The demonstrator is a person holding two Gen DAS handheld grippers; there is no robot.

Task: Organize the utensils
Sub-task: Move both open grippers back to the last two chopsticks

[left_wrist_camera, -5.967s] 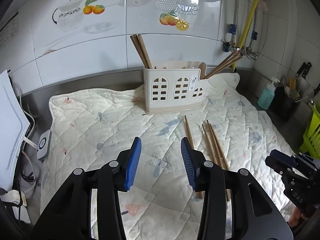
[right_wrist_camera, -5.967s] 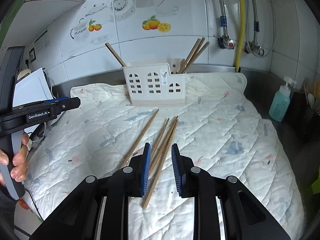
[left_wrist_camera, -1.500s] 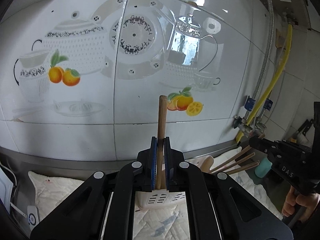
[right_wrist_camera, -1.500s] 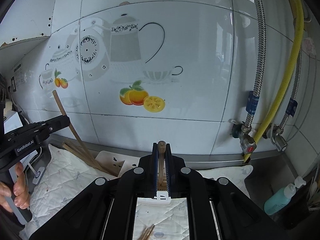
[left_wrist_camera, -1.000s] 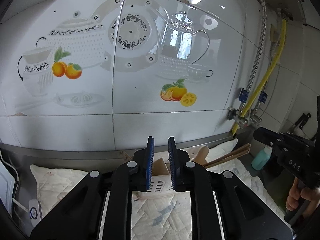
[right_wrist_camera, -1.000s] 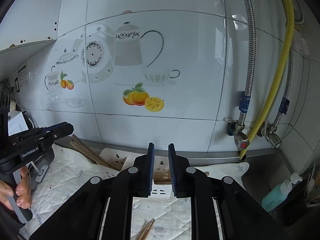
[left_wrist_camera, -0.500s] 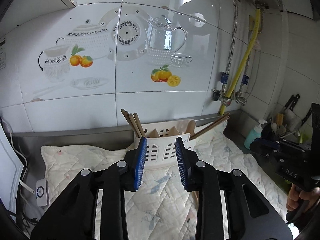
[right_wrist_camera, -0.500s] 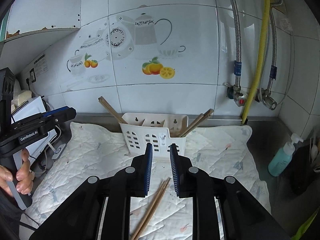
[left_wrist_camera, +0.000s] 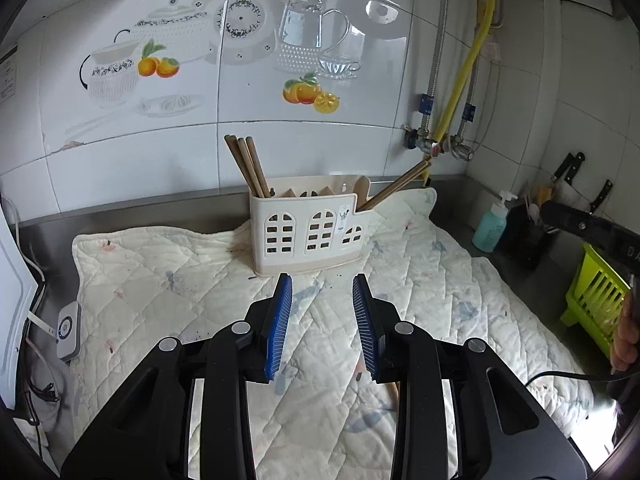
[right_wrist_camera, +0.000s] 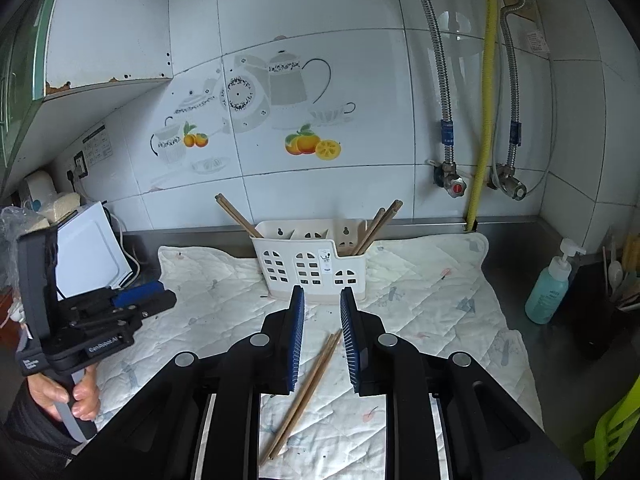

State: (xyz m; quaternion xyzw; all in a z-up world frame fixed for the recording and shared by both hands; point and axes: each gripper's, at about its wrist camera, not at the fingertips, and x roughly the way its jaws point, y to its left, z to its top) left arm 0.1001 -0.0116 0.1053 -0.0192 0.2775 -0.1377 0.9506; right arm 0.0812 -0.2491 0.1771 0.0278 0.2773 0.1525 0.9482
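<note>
A cream utensil holder (left_wrist_camera: 310,232) (right_wrist_camera: 312,266) stands on the quilted mat at the back. Three wooden chopsticks (left_wrist_camera: 246,166) lean out of its left compartment and several more (left_wrist_camera: 400,184) out of its right end. Two loose chopsticks (right_wrist_camera: 308,392) lie on the mat in the right wrist view, between and below my right gripper's fingers. My left gripper (left_wrist_camera: 322,284) is open and empty, held above the mat in front of the holder. My right gripper (right_wrist_camera: 322,296) is open and empty too. The left gripper also shows in the right wrist view (right_wrist_camera: 140,300).
The quilted mat (left_wrist_camera: 160,264) covers a steel counter against a tiled wall. A teal soap bottle (right_wrist_camera: 550,284), knives and a green rack (left_wrist_camera: 596,300) stand at the right. A white appliance (right_wrist_camera: 90,252) and cables sit at the left. Pipes (right_wrist_camera: 484,92) run down the wall.
Both grippers released their chopsticks into the holder, opened, and pulled back and down from it. The holder now stands farther away in both views.
</note>
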